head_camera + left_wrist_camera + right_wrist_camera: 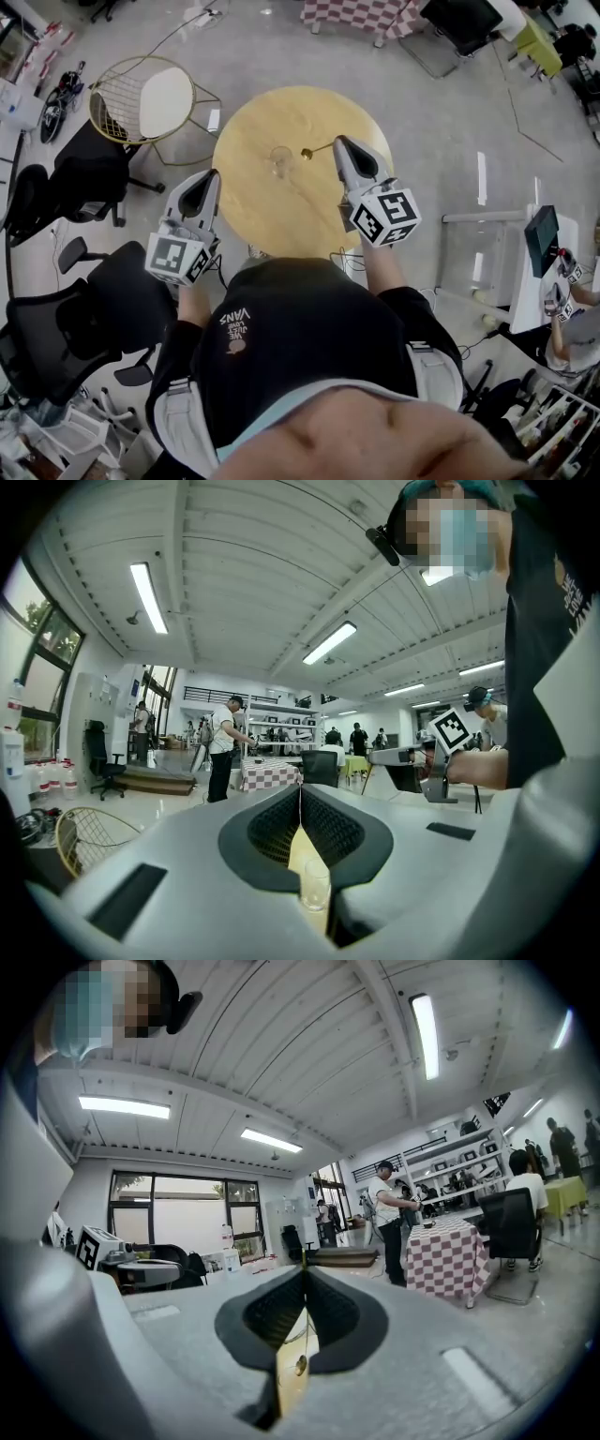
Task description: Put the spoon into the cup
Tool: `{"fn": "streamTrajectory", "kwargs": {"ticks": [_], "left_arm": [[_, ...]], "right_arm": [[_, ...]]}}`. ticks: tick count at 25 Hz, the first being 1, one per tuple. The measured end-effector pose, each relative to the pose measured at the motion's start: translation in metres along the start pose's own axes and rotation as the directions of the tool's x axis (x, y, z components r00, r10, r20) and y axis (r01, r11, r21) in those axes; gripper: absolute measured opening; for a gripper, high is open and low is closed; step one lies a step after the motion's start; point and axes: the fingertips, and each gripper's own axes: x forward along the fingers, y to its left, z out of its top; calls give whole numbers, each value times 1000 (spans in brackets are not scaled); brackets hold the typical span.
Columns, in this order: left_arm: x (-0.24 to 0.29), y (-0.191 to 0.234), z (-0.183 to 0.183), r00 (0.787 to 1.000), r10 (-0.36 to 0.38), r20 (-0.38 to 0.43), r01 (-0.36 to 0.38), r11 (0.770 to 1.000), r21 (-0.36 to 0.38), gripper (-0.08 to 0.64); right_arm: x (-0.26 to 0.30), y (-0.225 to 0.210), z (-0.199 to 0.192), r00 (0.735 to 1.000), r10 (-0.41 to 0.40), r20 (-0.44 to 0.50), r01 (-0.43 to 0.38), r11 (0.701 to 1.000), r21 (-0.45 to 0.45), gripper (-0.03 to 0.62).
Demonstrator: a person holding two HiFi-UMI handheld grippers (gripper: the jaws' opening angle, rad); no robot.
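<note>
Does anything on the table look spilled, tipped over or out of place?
Nothing stands out. The cup stands upright on the table, and the right claw holds the spoon beside it.

A round, pale wooden table (272, 202) stands on a glossy grey floor (450, 112). Left of the table sit a gold wire chair (141, 98) with a white seat and black office chairs (70, 323). Beyond the table is a red-checked tablecloth (361, 14). Strip lights (150, 597) line a white ribbed ceiling (253, 564). Tall windows (178, 1208) brighten one wall.
</note>
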Motion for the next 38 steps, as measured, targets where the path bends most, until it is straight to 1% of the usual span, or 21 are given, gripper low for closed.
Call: {"fn": "streamTrajectory", "kwargs": {"ticks": [3,11,19,27,38], "left_arm": [[6,10,1,1000,-8,-3,8,1000,-10,-3],[9,39,2,1000,-8,0,8,1000,-20,-2],[7,58,2,1000,5,4,-5,1000,-29,-2],[-2,71,-7,1000,28,-2,-28,999,-35,-2],[-11,74,-16,999,46,-21,-47,998,-48,-2]], "right_arm": [[11,0,0,1000,-10,0,10,1000,-1,-2],[42,6,-5,1000,-6,-24,6,1000,-10,-2],[67,15,-19,998,6,-65,-7,1000,-23,-2],[81,18,-46,995,4,-104,-4,1000,-3,-2],[88,17,-72,989,-11,-145,12,1000,5,-2]]}}
